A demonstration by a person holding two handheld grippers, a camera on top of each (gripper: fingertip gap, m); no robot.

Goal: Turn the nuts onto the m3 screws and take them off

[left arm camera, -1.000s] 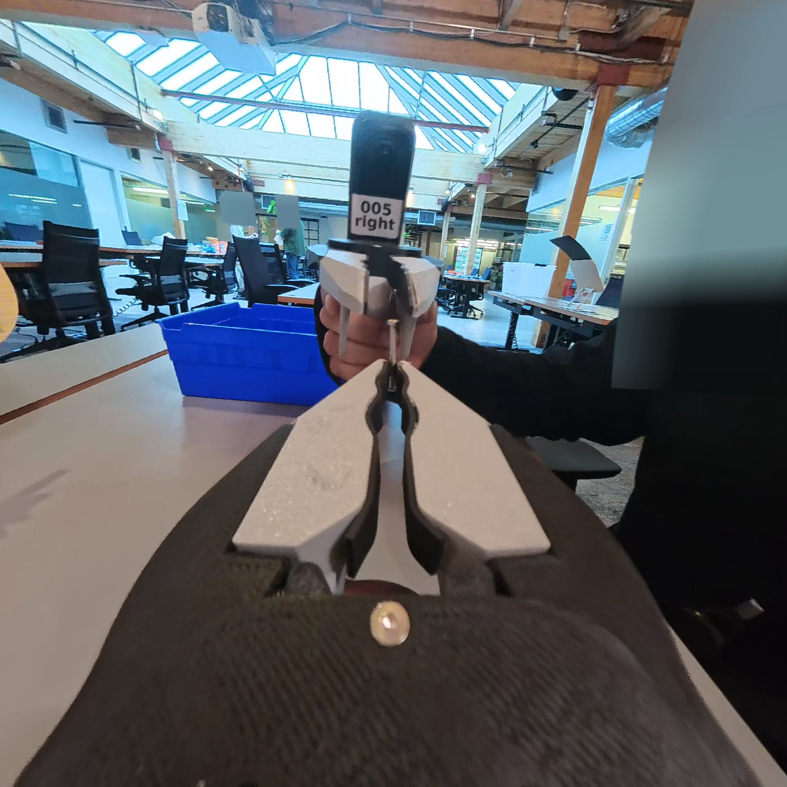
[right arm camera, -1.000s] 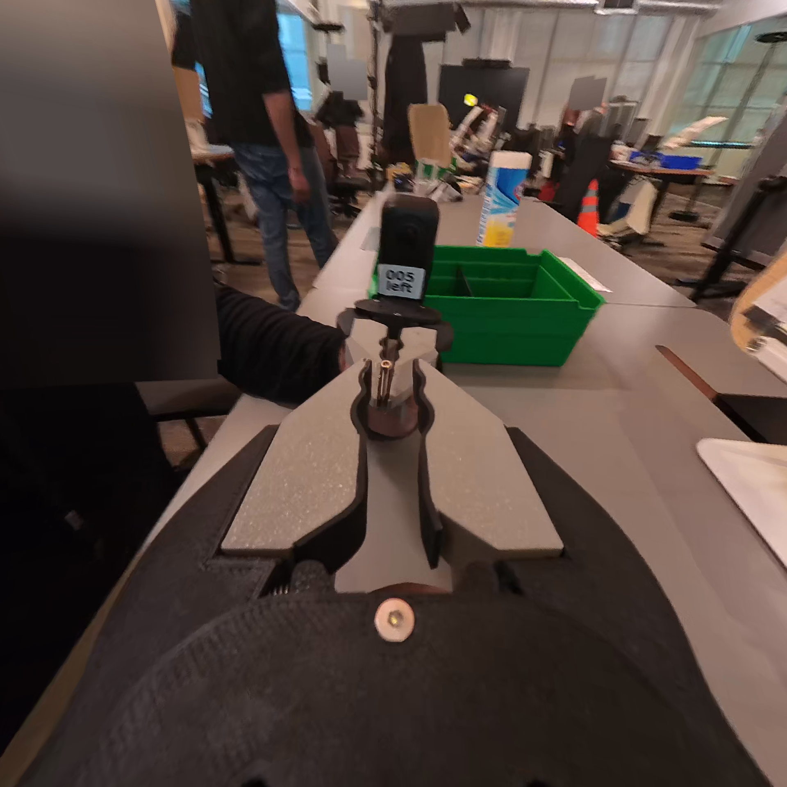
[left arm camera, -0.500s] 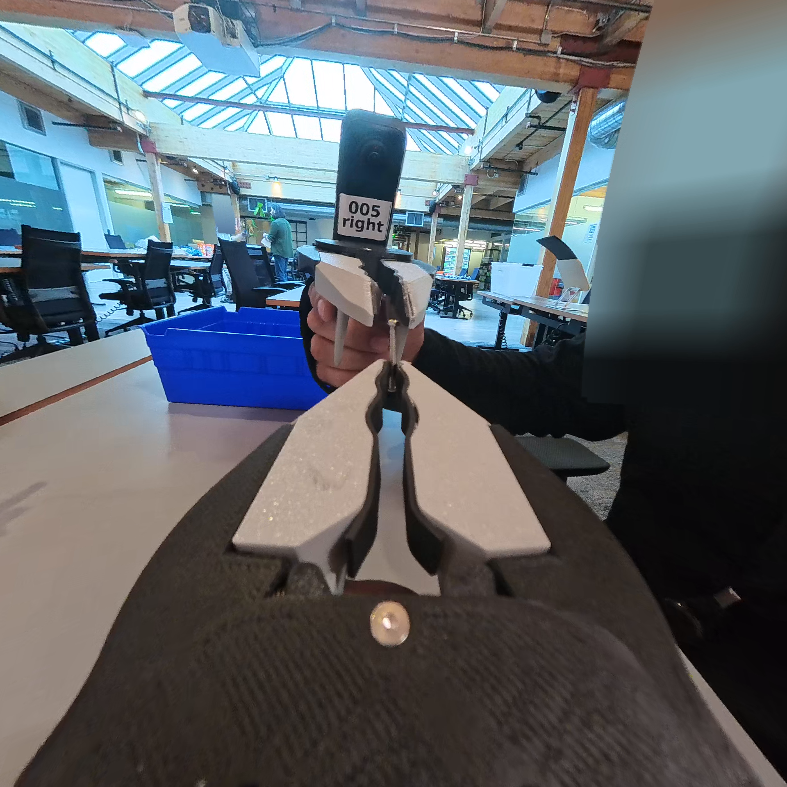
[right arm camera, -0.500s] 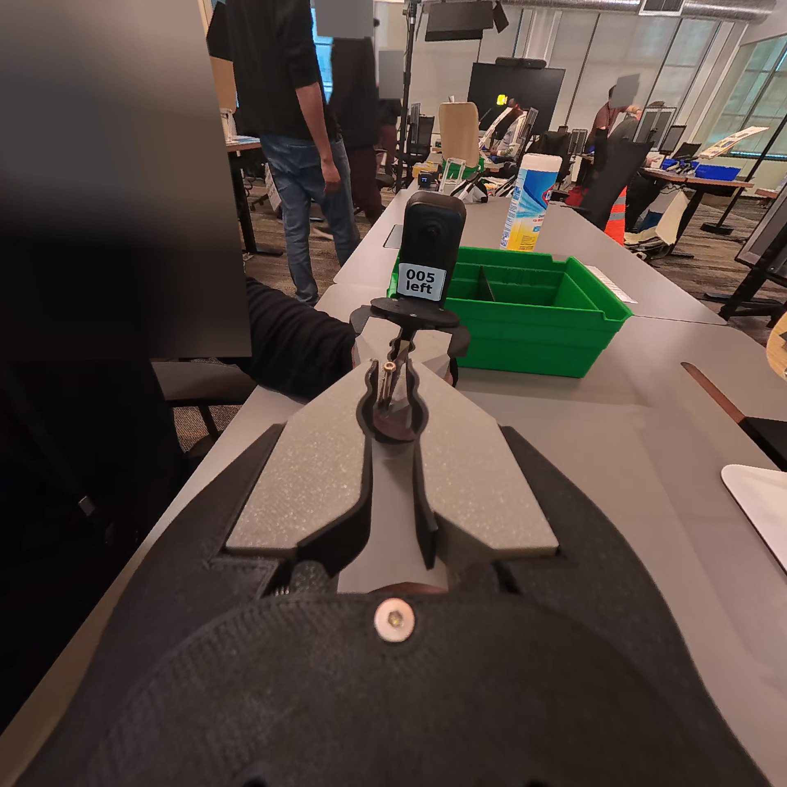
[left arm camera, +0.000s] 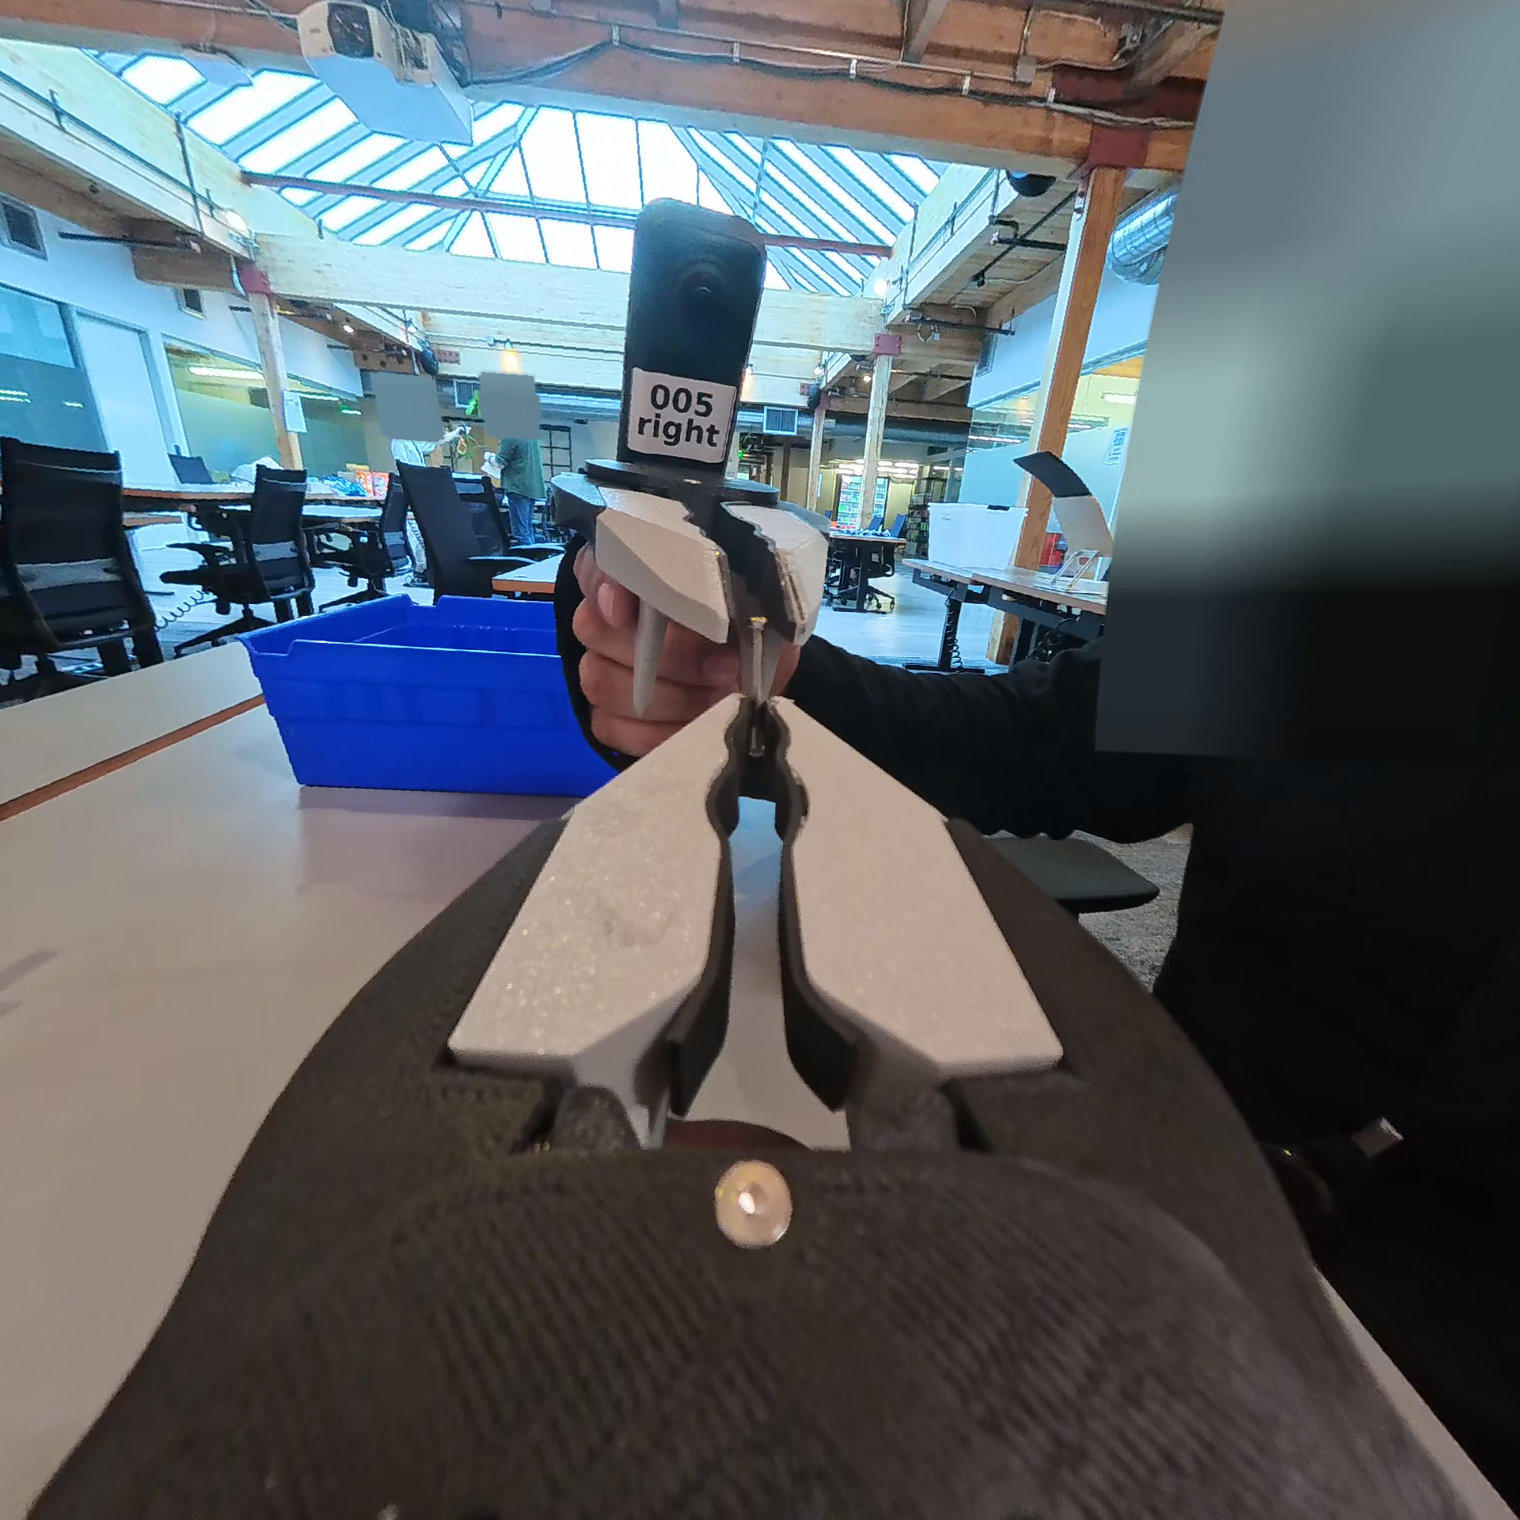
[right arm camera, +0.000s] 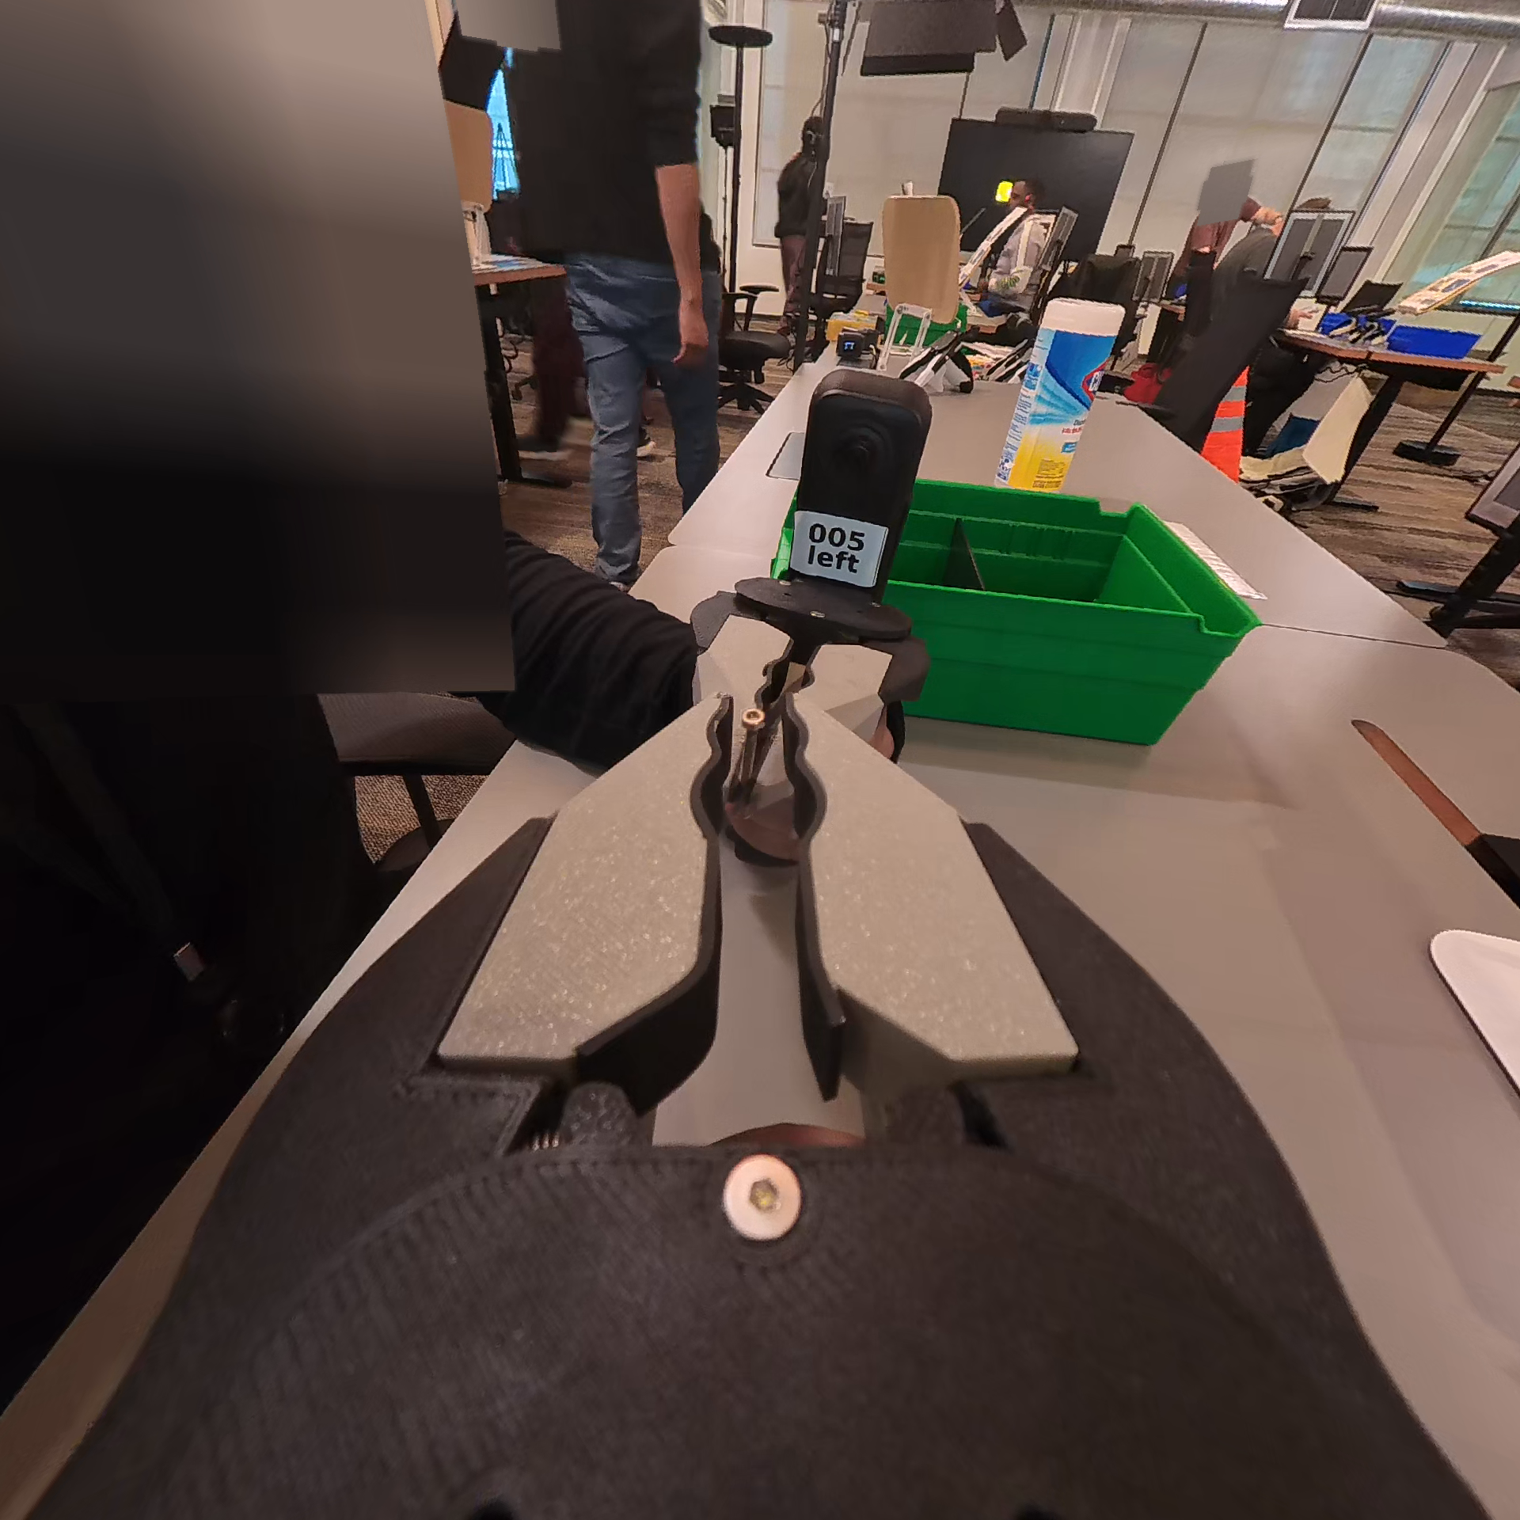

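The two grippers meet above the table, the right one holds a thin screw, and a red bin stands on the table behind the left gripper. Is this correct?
Not quite: the bin behind the left gripper is green, not red, as the right wrist view shows. The rest holds: the right gripper holds the thin screw above the table.

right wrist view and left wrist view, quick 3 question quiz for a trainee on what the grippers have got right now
1. True or false: the screw is lying on the table.
2. In the right wrist view, what colour is the bin standing behind the left gripper? A blue, B green, C red.
3. Fill in: the right gripper is shut on the ____.

Key
1. False. It is held in the air between the two grippers.
2. B.
3. Screw. The left gripper pinches what looks like the nut at the screw's lower end.
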